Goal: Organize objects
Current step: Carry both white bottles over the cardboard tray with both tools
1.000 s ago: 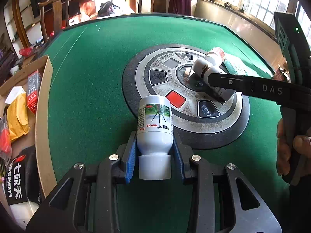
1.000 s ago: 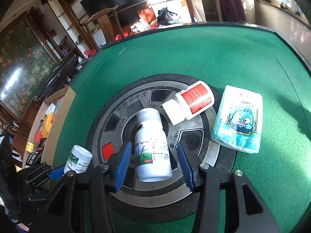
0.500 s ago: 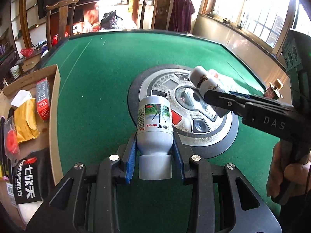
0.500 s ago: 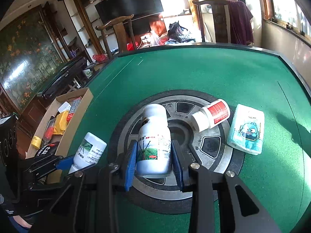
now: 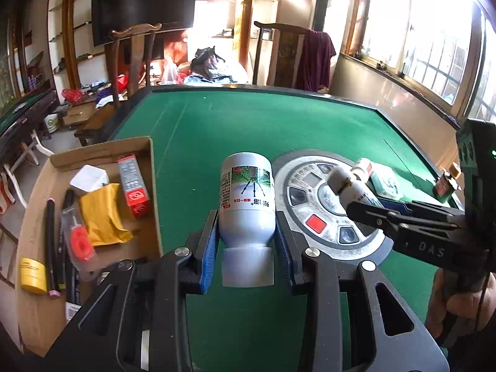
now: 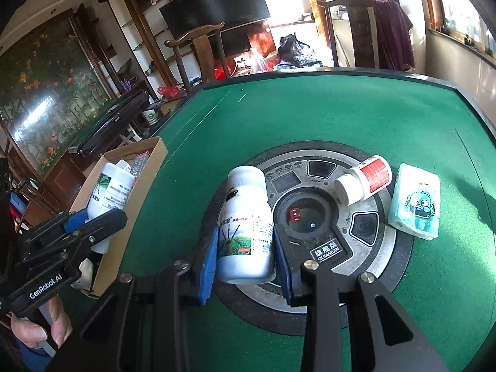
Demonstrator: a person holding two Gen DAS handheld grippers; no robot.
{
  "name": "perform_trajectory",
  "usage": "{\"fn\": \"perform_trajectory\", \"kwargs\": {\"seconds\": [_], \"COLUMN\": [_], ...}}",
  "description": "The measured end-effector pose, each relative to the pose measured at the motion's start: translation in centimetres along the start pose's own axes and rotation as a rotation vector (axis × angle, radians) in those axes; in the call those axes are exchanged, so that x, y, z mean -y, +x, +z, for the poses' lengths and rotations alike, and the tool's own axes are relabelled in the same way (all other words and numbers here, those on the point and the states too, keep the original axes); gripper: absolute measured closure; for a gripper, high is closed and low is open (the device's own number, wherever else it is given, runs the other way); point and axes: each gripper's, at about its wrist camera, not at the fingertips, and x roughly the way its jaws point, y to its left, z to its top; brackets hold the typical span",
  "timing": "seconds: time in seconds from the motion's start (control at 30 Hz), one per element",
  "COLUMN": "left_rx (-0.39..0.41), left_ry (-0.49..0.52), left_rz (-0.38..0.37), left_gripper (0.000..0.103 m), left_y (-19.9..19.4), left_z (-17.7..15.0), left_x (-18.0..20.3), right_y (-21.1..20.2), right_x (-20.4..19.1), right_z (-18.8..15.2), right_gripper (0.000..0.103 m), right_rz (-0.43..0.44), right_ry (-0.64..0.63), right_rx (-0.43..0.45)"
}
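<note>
Holding a white plastic bottle with a green plant label [image 5: 247, 198] base-forward, the left tongs [image 5: 246, 241] are clamped on its shoulder, off the green felt table [image 5: 279, 124], with the open cardboard box [image 5: 40, 192] just to their left. Right tongs [image 6: 245, 248] have just been closing and now pinch a second white plastic bottle, green-and-text label [image 6: 246, 223], cap pointing away, over the round grey centre console [image 6: 372, 241]. Box lies left of both; left hand nearer, so likely drops first.

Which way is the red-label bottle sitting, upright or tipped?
Tipped: the red-label bottle lies on its side on the round panel, white cap pointing sideways.
</note>
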Motion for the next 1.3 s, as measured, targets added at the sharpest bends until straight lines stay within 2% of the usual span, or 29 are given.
{"fn": "perform_trajectory", "kwargs": {"seconds": [0.27, 0.53, 1.07, 1.3], "left_rx": [0.045, 0.063, 0.036, 0.009], "left_ry": [-0.061, -0.117, -0.257, -0.332], "left_rz": [0.023, 0.064, 0.127, 0.151], "left_gripper": [0.069, 0.069, 0.069, 0.069], "left_y": [-1.9, -2.8, -2.6, -1.7], "left_z": [0.5, 0.7, 0.7, 0.4], "left_x": [-3.7, -7.3, -15.7, -19.4], "right_y": [0.0, 2.2, 8.4, 10.9], "right_x": [-4.4, -9.1, -17.4, -19.8], "right_z": [0.7, 1.9, 3.6, 4.4], "right_gripper": [0.069, 0.069, 0.069, 0.069], "right_rz": [0.055, 0.086, 0.147, 0.13], "right_ry": [-0.025, -0.071, -0.131, -0.153], "right_rx": [0.011, -0.01, -0.093, -0.118]}}
